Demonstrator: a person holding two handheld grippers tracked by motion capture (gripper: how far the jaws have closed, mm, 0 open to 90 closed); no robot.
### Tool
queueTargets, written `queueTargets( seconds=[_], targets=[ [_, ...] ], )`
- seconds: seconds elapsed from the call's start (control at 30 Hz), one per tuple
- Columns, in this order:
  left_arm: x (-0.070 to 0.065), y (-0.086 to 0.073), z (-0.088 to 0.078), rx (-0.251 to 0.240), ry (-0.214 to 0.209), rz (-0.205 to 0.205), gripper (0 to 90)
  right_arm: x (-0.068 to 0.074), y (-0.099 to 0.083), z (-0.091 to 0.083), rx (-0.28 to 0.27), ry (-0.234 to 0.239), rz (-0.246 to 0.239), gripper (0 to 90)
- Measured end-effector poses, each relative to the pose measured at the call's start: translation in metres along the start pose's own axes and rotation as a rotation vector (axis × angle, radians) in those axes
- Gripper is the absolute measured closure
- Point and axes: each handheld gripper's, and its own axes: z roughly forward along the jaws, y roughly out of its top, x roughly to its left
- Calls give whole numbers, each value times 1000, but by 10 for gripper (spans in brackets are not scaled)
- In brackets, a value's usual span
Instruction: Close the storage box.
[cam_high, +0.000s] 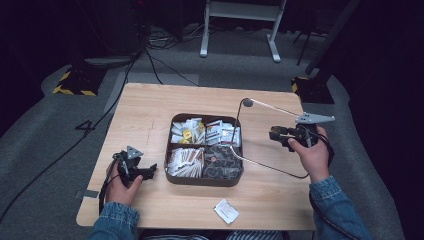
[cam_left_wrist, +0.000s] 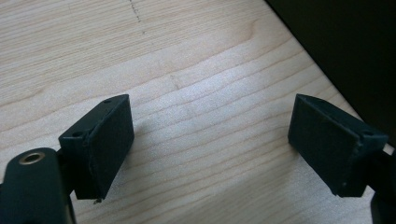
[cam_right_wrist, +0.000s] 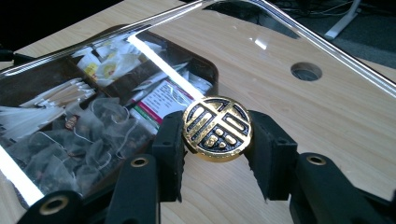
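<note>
A brown compartment box (cam_high: 202, 181) of tea bags and sachets stands mid-table. Its clear lid (cam_high: 265, 165) is tilted up at the box's right side, off the box. My right gripper (cam_high: 276, 134) holds it by the round gold knob (cam_right_wrist: 217, 127), with a black pad pressed on each side of the knob. Through the lid (cam_right_wrist: 327, 49) I see the box (cam_right_wrist: 210, 70) and its packets. My left gripper (cam_high: 147, 171) rests on the table left of the box. Its jaws (cam_left_wrist: 210, 149) stand wide apart over bare wood with nothing between them.
A white sachet (cam_high: 226, 210) lies loose near the front edge. A round cable hole (cam_high: 247, 102) is in the tabletop behind the box's right corner, also seen past the lid (cam_right_wrist: 306, 71). Cables and stand legs are on the floor behind the table.
</note>
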Motion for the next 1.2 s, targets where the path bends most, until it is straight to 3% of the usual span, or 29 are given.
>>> queueTargets(
  seconds=[0.5, 1.0, 1.2],
  targets=[
    [0, 0, 0, 1, 0, 4, 147, 24, 33, 23, 28, 56, -42, 591],
    [0, 0, 0, -1, -1, 1, 147, 55, 65, 72, 48, 132, -81, 591],
    [0, 0, 0, 0, -2, 1, 147, 62, 70, 89, 72, 137, -84, 591]
  ],
)
